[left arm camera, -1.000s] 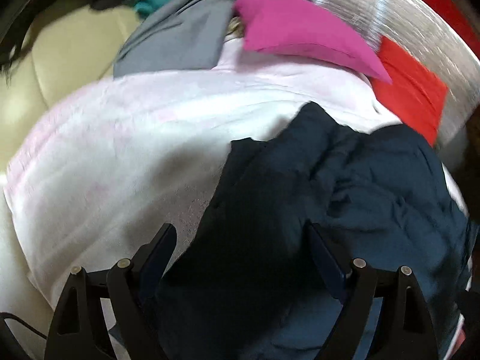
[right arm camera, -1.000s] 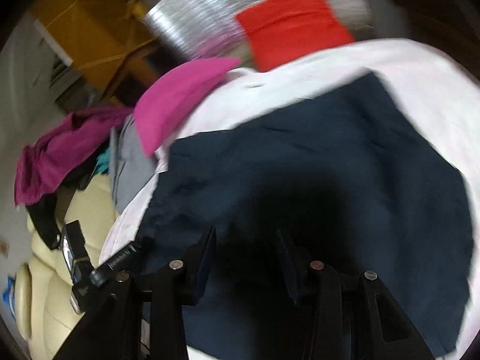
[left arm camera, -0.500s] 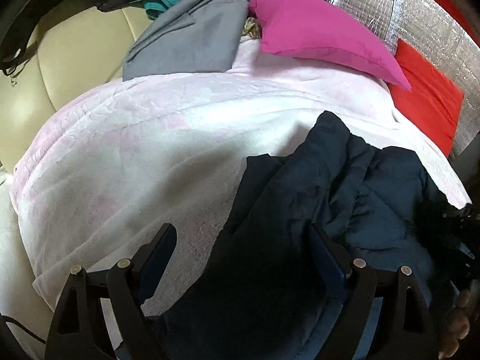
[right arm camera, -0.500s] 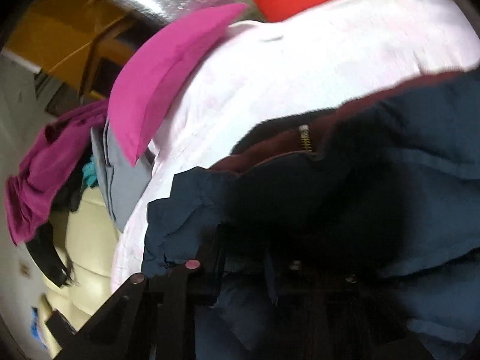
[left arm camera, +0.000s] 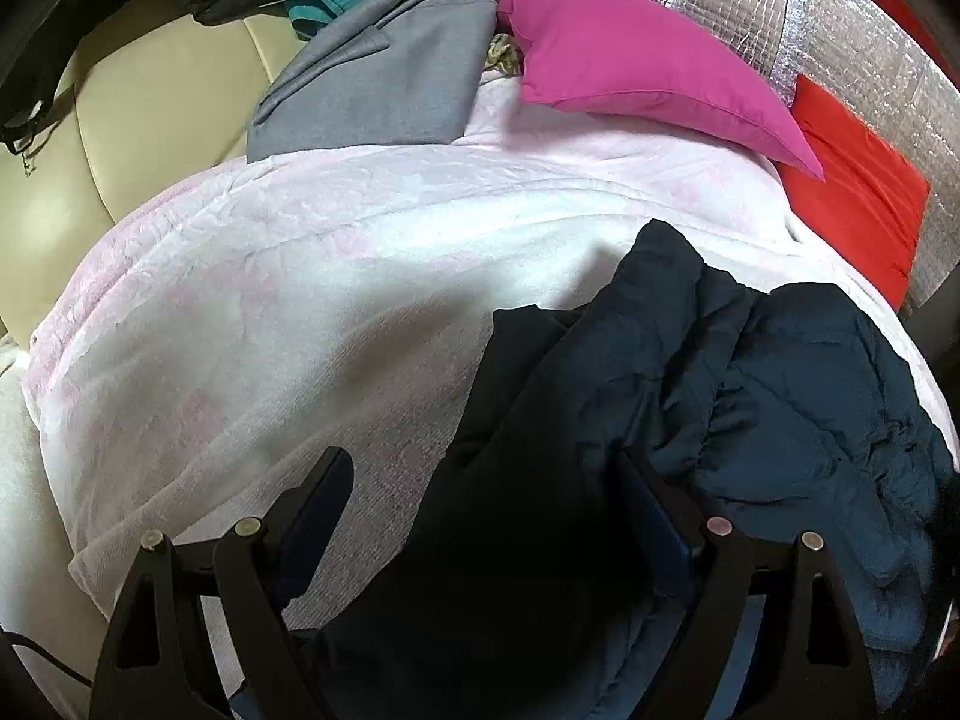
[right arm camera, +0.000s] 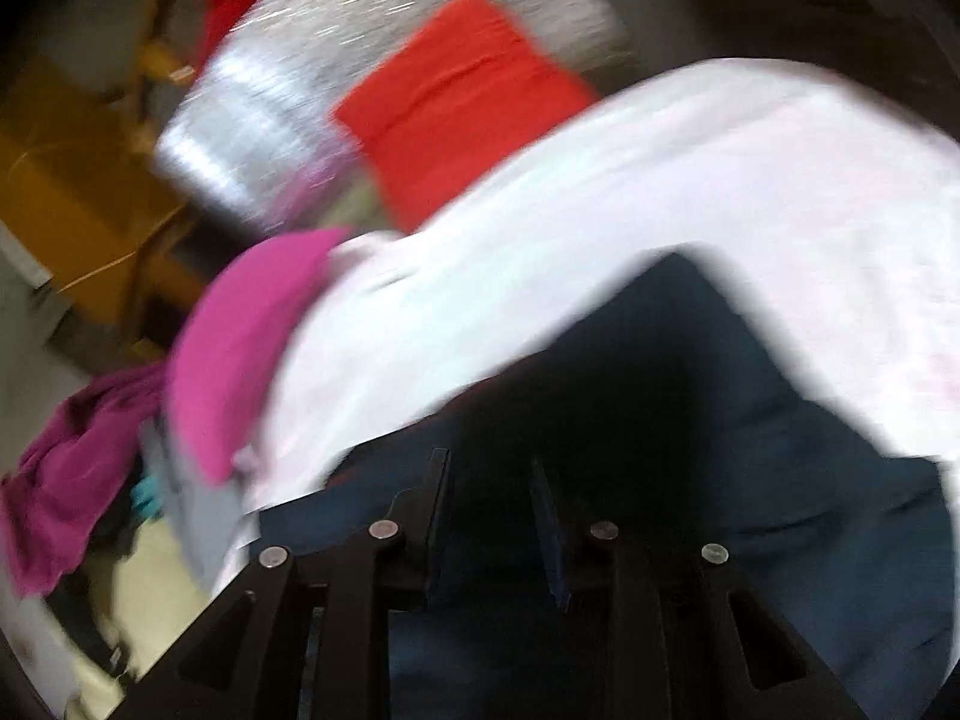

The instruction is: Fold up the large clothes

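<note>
On the far left I see a cream sofa (left arm camera: 150, 120), then a gray cloth (left arm camera: 384, 78) and a pink pillow (left arm camera: 648, 66) at the back of the pale pink blanket (left arm camera: 270, 300). My left gripper (left arm camera: 486, 498) has its fingers spread wide over the edge of the dark blue jacket (left arm camera: 750, 390), which lies crumpled on the blanket's right side. A red cushion (left arm camera: 852, 192) sits past it. My right gripper (right arm camera: 489, 480) hangs over the jacket too, fingers a little apart, pinching nothing. That view is blurry.
</note>
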`<state>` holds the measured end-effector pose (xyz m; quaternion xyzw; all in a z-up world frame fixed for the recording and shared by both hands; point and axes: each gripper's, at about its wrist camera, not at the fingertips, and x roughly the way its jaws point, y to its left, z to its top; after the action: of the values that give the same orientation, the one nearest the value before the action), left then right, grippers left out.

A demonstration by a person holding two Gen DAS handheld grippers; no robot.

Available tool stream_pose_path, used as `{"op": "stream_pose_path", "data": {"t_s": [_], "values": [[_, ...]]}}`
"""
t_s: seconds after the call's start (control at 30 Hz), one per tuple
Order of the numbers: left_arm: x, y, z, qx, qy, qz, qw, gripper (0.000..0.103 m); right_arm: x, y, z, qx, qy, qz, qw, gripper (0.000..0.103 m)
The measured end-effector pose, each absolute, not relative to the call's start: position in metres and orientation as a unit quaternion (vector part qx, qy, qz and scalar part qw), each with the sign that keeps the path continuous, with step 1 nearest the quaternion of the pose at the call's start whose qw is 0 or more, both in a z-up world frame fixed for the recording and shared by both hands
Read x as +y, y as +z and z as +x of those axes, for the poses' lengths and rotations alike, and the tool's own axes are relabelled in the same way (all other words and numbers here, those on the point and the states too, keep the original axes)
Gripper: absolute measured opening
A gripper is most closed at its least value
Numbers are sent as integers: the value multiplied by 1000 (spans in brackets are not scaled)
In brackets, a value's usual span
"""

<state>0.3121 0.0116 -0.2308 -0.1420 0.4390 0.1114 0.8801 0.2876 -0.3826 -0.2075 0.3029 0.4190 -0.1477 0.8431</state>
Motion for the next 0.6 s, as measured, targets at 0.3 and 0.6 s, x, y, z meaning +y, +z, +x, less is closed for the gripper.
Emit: {"op": "stream_pose_path", "data": {"t_s": [0.3, 0.6], "values": [[-23, -198, 324, 386, -13, -113, 915, 88, -408, -232, 271, 410, -131, 342, 836, 10], [-88, -191, 378, 397, -101, -80, 909, 88, -422, -240, 249, 379, -104, 377, 839, 10]]}}
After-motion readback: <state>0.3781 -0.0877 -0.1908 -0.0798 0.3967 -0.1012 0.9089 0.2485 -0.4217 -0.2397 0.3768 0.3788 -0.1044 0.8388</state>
